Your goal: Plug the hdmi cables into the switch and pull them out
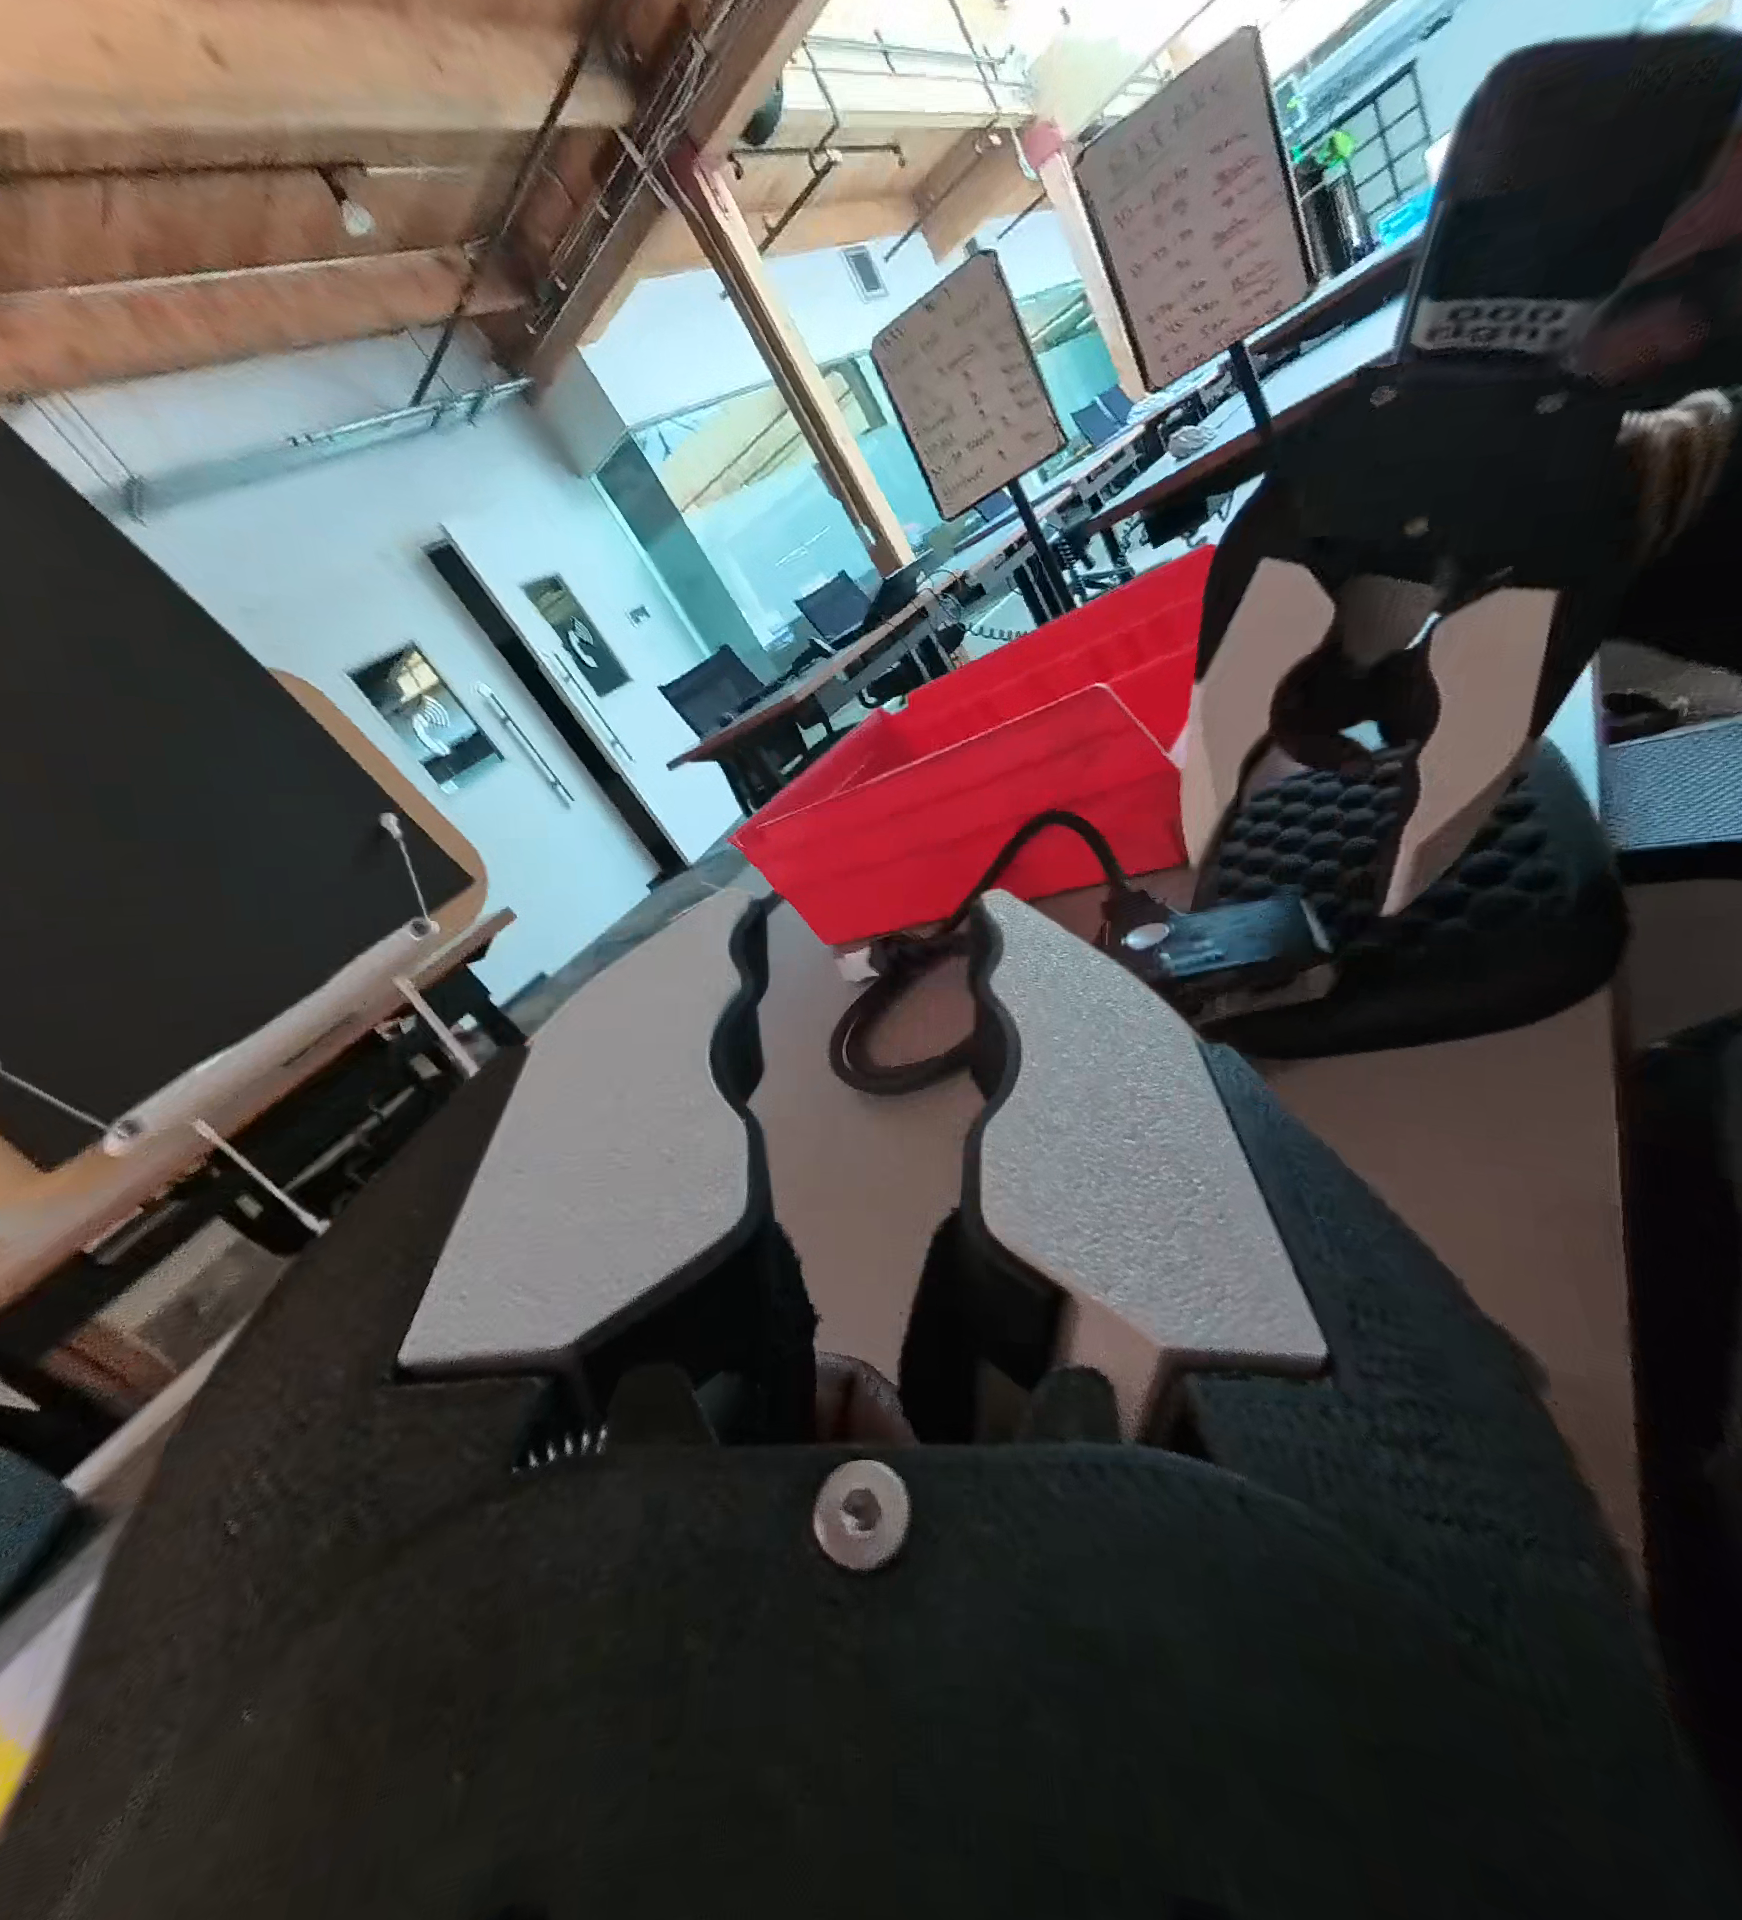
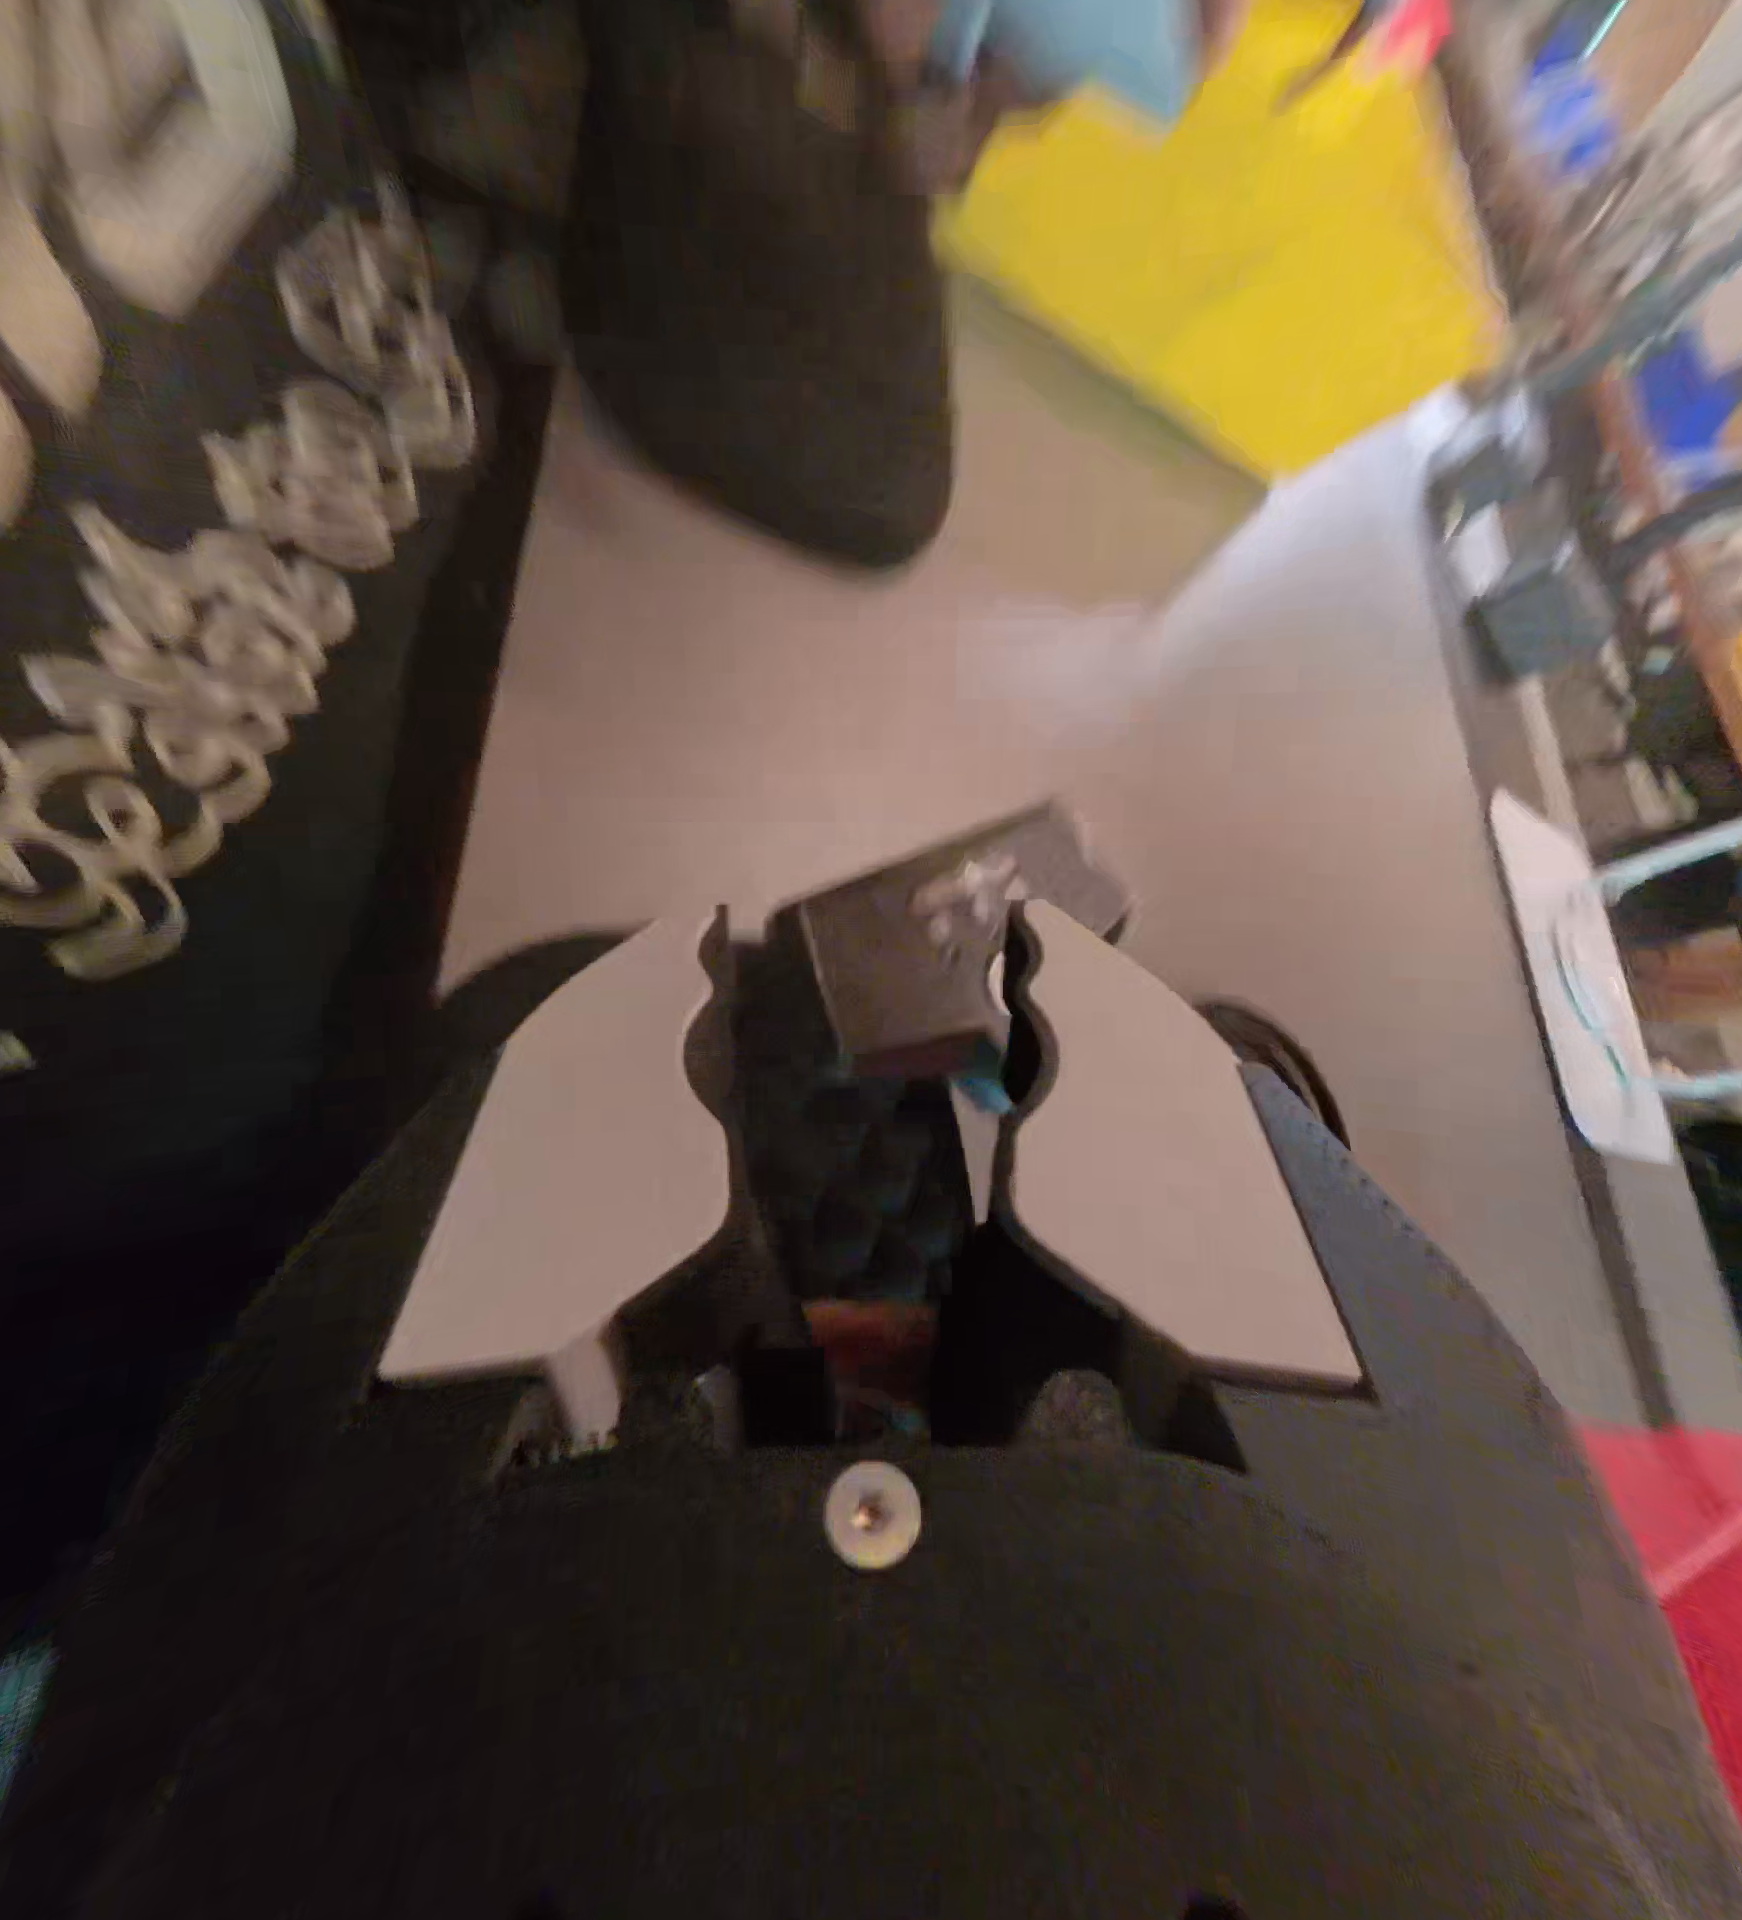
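Closest in, the left gripper (image 1: 872,935) sits low over the brown table (image 1: 1418,1143) with its jaws parted a moderate way and nothing between them, a loop of black HDMI cable (image 1: 888,1049) lying on the table just past the tips. That cable runs on toward the small black switch (image 1: 1231,940), where its plug (image 1: 1127,920) appears seated, though the joint is too small to be sure. Over the switch hangs the right gripper (image 1: 1293,862), pointing down with its fingers spread. From its own blurred view, the right gripper (image 2: 872,930) brackets the dark box of the switch (image 2: 908,956), jaws open fairly wide; whether the pads touch it cannot be told. The step looks like steadying the switch so a cable can be worked, and the next move likely calls for the right to close on the box while the left reaches for the plug. Beyond sits a red bin (image 1: 1002,790), well apart from the action.
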